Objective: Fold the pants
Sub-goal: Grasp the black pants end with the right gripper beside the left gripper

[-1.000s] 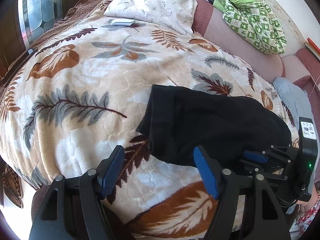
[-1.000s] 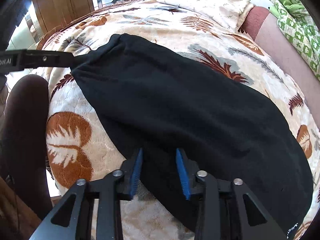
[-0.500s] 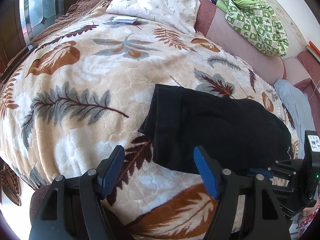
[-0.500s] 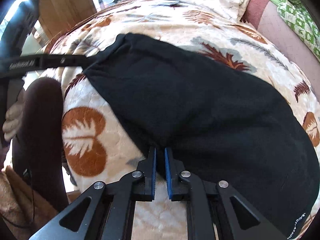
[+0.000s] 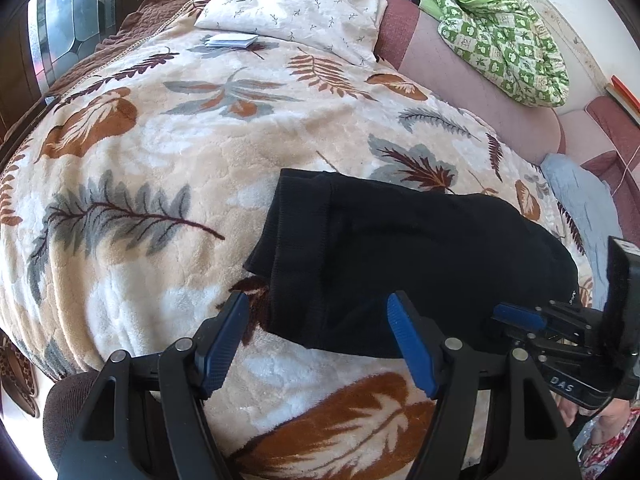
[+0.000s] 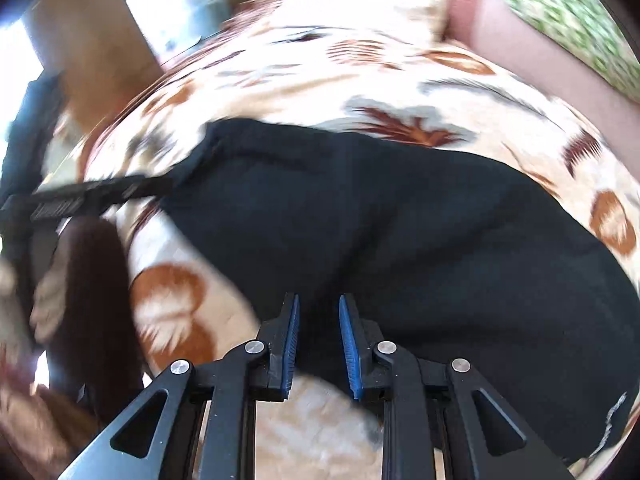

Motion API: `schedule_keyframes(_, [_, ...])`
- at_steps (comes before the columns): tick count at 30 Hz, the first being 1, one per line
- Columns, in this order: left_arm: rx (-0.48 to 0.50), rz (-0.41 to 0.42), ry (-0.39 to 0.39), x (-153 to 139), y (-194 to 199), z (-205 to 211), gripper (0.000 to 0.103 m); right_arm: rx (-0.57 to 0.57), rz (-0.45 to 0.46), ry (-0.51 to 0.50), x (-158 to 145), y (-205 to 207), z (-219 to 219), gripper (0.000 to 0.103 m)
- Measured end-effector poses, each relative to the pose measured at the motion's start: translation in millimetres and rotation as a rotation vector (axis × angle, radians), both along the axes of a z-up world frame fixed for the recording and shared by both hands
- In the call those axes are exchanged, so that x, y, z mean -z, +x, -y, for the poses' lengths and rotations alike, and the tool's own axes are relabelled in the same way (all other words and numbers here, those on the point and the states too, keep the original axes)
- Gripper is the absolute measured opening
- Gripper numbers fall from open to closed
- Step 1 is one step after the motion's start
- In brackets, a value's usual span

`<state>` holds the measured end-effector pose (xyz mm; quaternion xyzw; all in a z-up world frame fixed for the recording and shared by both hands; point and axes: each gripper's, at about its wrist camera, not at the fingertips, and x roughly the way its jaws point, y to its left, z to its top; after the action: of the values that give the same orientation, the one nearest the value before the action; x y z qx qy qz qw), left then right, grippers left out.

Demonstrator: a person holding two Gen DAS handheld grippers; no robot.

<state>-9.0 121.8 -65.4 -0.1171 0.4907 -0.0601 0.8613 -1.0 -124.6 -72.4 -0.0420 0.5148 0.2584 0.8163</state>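
A pair of black knit pants [image 5: 408,264], folded into a broad dark slab, lies across a plush cream blanket printed with rust and grey leaves [image 5: 160,168] on a bed, its long axis running side to side along the near edge, ribbed band at the left end. The left gripper [image 5: 316,344] hangs over that band end with its blue-padded jaws spread wide and nothing between them, the cloth's near corner just ahead of the tips. The right gripper [image 6: 318,344] sits at the near edge toward the opposite end; its jaws, which have just been opening, stand a narrow gap apart with dark cloth seen between and past the pads, though the blurred picture does not show the pads pressing on it. Each hand thus faces one end of the slab, the fabric lying ahead of and below both. Judged from this, the next fold would carry one end across to the other, and the right hand looks nearer to a hold.
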Motion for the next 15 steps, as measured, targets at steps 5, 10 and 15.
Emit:
schedule_keyframes(5, [-0.042,0.025,0.03,-7,-4,-10,0.071,0.033,-0.005,-0.036,21,3,-11,0.045])
schedule_keyframes(10, [-0.082,0.022,0.031,-10,-7,-21,0.071,0.037,0.043,-0.085,13,-5,-22,0.052])
schedule_keyframes(15, [-0.095,0.03,0.053,-15,-13,-25,0.071,0.057,0.077,-0.091,2,-10,-25,0.052])
